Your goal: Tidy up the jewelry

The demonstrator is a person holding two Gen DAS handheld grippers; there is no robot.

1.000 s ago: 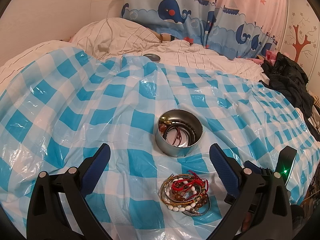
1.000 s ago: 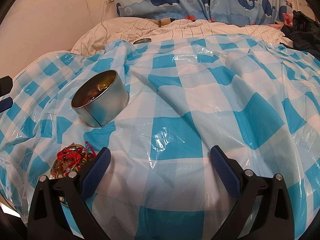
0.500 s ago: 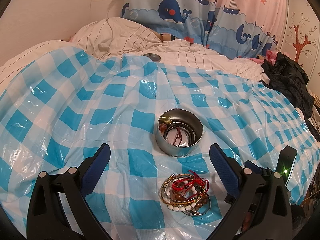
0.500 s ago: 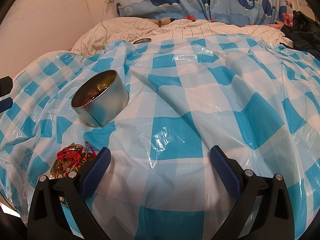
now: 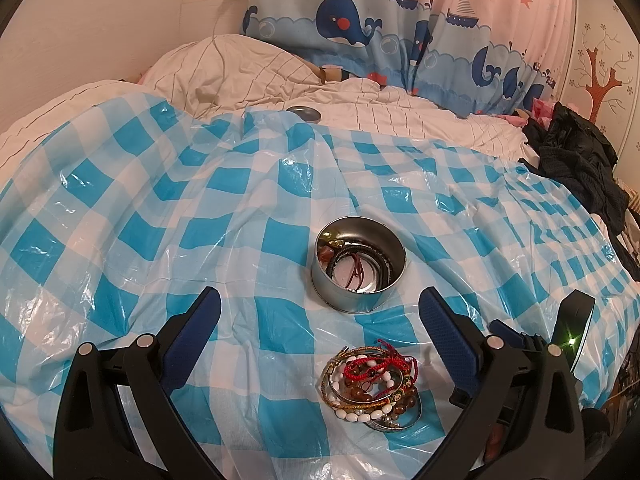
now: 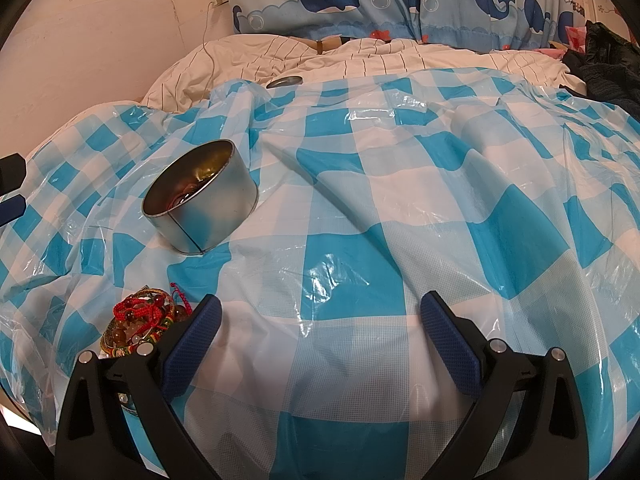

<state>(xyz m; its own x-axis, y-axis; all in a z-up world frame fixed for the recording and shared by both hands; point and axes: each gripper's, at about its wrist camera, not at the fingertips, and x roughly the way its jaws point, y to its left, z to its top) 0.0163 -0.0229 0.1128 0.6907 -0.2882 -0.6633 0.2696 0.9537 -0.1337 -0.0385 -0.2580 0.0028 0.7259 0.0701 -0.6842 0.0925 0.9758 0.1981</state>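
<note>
A round metal tin (image 5: 359,266) stands on the blue-and-white checked plastic sheet (image 5: 160,208) and holds several bracelets. A pile of beaded, red-cord and metal bracelets (image 5: 370,384) lies on the sheet just in front of the tin. My left gripper (image 5: 318,312) is open and empty, with the pile low between its fingers. My right gripper (image 6: 318,320) is open and empty over bare sheet; the tin (image 6: 200,196) and the pile (image 6: 140,324) lie to its left, the pile partly hidden by its left finger.
The sheet covers a soft bed with striped white bedding (image 5: 240,68) behind. A metal lid (image 5: 304,113) lies at the sheet's far edge. Dark clothes (image 5: 576,164) are heaped at the right. A whale-print curtain (image 5: 360,20) hangs behind. The right gripper's body (image 5: 572,328) shows at right.
</note>
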